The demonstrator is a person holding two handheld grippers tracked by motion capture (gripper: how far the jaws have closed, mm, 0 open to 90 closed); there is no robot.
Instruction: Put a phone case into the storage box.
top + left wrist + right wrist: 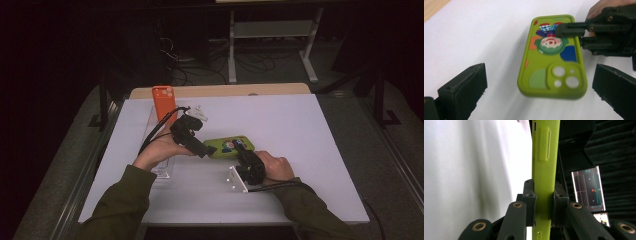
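The right gripper point(243, 150) clamps the green phone case point(229, 145) by its thin edge — both pads squeeze the sides, and the case juts forward from the jaws just above the white table point(300, 150). The left gripper point(202, 150) stands wide apart with nothing between its jaws — the case's camera-cutout end lies just ahead of them. An orange phone point(163, 101) stands upright well beyond the left gripper.
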